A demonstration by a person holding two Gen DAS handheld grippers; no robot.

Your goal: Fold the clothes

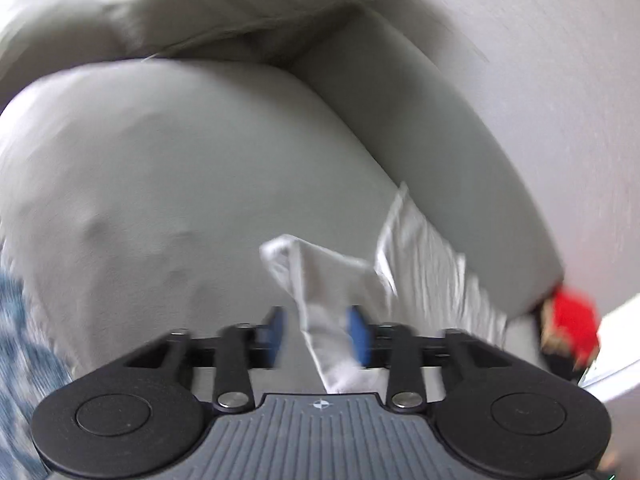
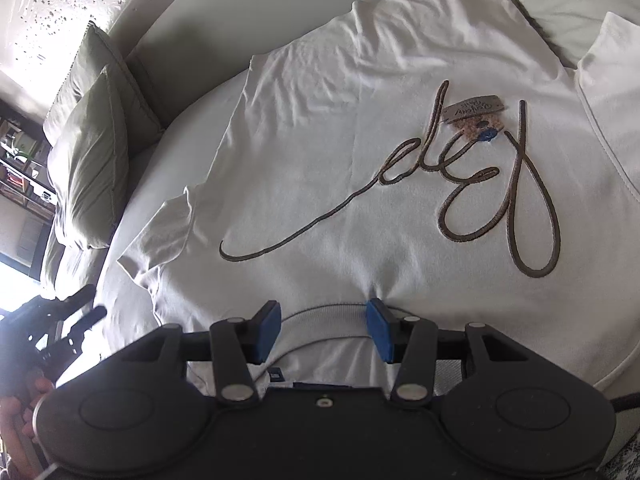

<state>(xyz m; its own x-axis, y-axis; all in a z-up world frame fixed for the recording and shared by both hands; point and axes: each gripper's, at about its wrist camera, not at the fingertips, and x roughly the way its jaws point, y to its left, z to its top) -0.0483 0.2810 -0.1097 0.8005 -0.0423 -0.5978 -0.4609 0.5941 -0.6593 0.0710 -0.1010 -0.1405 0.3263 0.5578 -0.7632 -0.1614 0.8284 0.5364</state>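
**Ana:** Blue rubber pads first. On the left gripper (image 1: 316, 334) they stand partly apart, and a strip of the white cotton T-shirt with brown looped script (image 1: 328, 320) runs up between them. It lies against the right-hand pad; the view is blurred, and I cannot tell whether the pads pinch it or it only hangs there.

**Ben:** And the right gripper (image 2: 322, 330)?

**Ana:** Also half apart, straddling the ribbed collar (image 2: 320, 312). The cloth puckers just beyond the right pad, yet I see a gap at each pad, so I judge it is bracketing the collar, not clamping it.

**Ben:** Why hold there?

**Ana:** My guess: the collar anchors the shirt while the other hand lifts a sleeve or side edge toward the middle for the first fold.

**Ben:** Where does the shirt lie?

**Ana:** Spread front-up on the pale grey couch cushion (image 2: 128, 292), hem farthest from the right gripper, one short sleeve (image 2: 160, 232) out to the left. Two sage-green pillows (image 2: 92, 152) lean behind, and a person's fingers (image 2: 24, 404) show at the lower left corner.
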